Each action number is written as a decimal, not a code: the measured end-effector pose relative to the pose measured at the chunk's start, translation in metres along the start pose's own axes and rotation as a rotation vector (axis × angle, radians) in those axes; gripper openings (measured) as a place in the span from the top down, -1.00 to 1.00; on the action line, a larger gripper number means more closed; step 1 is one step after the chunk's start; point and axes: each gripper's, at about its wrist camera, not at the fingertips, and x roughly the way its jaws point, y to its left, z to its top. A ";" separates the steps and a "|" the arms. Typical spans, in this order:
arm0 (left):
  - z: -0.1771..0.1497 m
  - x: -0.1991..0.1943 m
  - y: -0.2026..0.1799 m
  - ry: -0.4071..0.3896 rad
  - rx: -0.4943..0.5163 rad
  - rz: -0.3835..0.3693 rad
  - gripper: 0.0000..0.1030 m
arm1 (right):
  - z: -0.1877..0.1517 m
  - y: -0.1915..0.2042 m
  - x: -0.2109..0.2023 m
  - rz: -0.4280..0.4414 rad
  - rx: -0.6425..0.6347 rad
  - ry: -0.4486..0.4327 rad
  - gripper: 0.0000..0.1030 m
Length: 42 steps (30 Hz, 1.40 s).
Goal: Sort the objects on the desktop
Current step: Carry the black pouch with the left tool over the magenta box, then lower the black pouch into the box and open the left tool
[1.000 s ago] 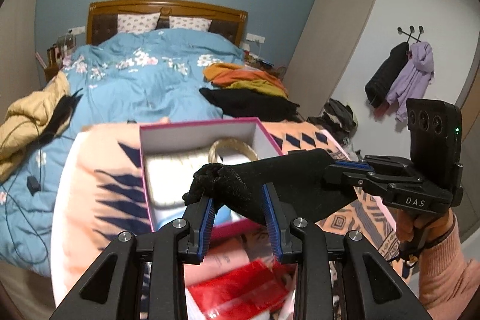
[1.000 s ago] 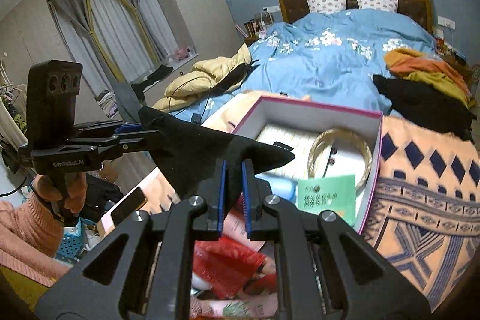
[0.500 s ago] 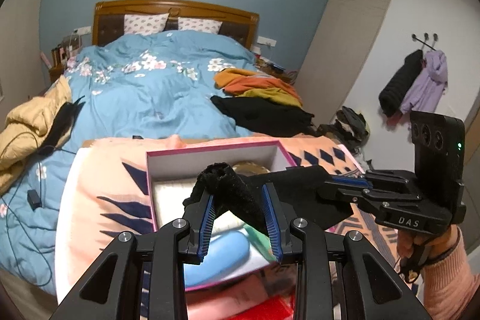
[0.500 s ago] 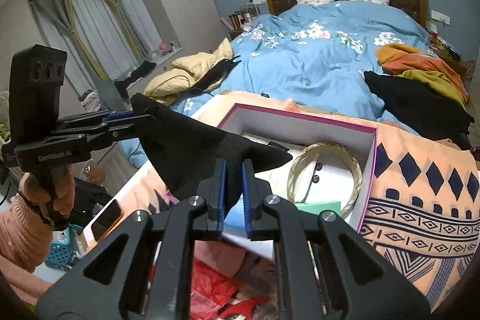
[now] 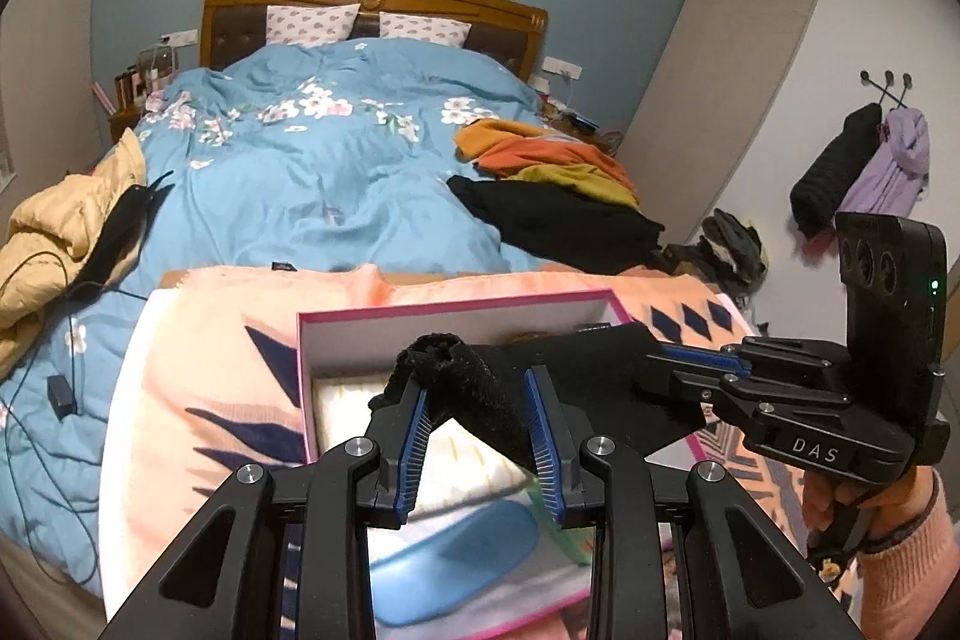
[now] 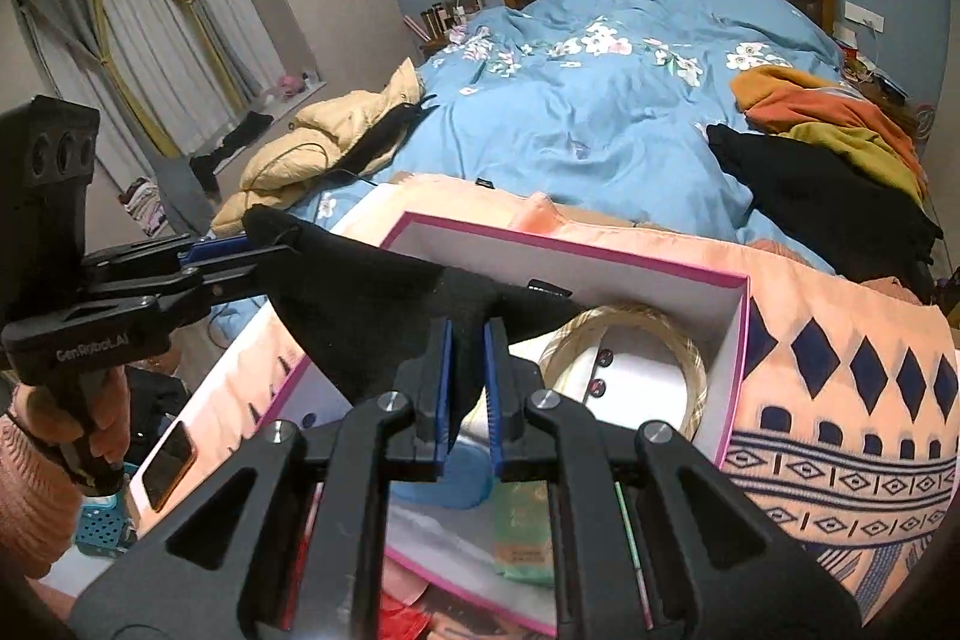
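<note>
A black cloth (image 5: 480, 388) hangs stretched between my two grippers, above a white box with a pink rim (image 5: 456, 310). My left gripper (image 5: 477, 391) is shut on one bunched end of the cloth. My right gripper (image 6: 467, 340) is shut on the other end, a flat fold (image 6: 372, 304). Each gripper shows in the other's view: the right gripper (image 5: 690, 361) at the right, the left gripper (image 6: 240, 250) at the left. Inside the box (image 6: 570, 250) lie a gold bangle (image 6: 636, 316), a blue item (image 5: 456, 556) and a green card (image 6: 522, 526), partly hidden by the cloth.
The box sits on an orange patterned tablecloth (image 6: 840, 370). A phone (image 6: 168, 460) lies at the table's left edge, above a blue basket (image 6: 102, 526). A red packet (image 6: 402, 616) lies in front of the box. Beyond is a bed with a blue duvet (image 5: 312, 172) and piled clothes (image 5: 558, 214).
Both grippers have carried the black cloth forward over the box. The box now sits lower and nearer in both views, and the red packet has dropped out of the left wrist view.
</note>
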 end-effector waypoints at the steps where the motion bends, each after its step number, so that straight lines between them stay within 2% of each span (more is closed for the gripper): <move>1: 0.001 0.004 0.002 0.001 -0.004 0.003 0.41 | 0.002 -0.001 0.004 -0.003 -0.002 0.004 0.77; 14: 0.004 0.051 0.039 0.058 -0.080 0.047 0.41 | 0.009 -0.016 0.048 -0.030 0.010 0.054 0.77; 24: -0.014 0.088 0.052 0.158 -0.108 0.102 0.41 | -0.004 -0.018 0.093 -0.046 0.004 0.163 0.77; 33: -0.024 0.107 0.059 0.206 -0.098 0.164 0.40 | -0.018 -0.017 0.118 -0.069 -0.017 0.240 0.77; 42: -0.029 0.109 0.053 0.202 -0.043 0.199 0.36 | -0.027 -0.014 0.127 -0.112 -0.064 0.287 0.72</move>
